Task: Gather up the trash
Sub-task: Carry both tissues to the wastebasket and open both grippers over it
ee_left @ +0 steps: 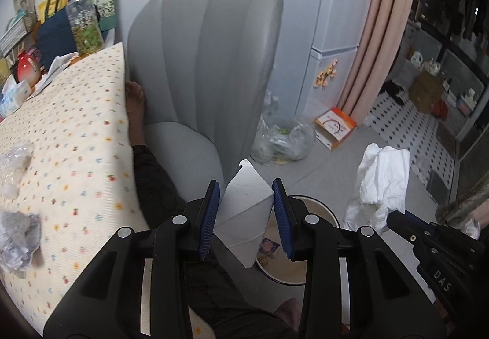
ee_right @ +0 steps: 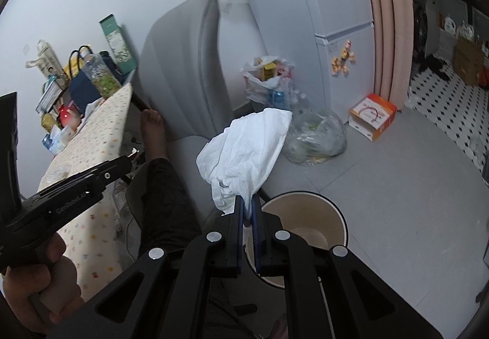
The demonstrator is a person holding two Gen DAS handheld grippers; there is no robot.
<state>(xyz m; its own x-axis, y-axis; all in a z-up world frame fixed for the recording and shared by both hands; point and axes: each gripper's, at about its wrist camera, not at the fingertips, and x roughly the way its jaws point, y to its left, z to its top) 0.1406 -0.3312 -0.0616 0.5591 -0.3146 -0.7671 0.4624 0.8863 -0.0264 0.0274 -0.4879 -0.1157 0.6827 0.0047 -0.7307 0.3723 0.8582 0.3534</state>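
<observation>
Left gripper (ee_left: 246, 213) jaws grip one white carton (ee_left: 244, 216); right gripper (ee_right: 248, 216) jaws pinch one crumpled tissue (ee_right: 244, 149), both above one bin (ee_right: 305, 235).

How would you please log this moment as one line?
left gripper: holds white carton | right gripper: holds tissue | both above bin

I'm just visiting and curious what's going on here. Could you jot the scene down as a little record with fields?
left tongs: closed on a white carton
right tongs: pinching a crumpled white tissue
bin: round, open, on the floor just under both tongs
bin contents: a small colourful wrapper
table: more crumpled scraps left
nearby: grey chair
</observation>
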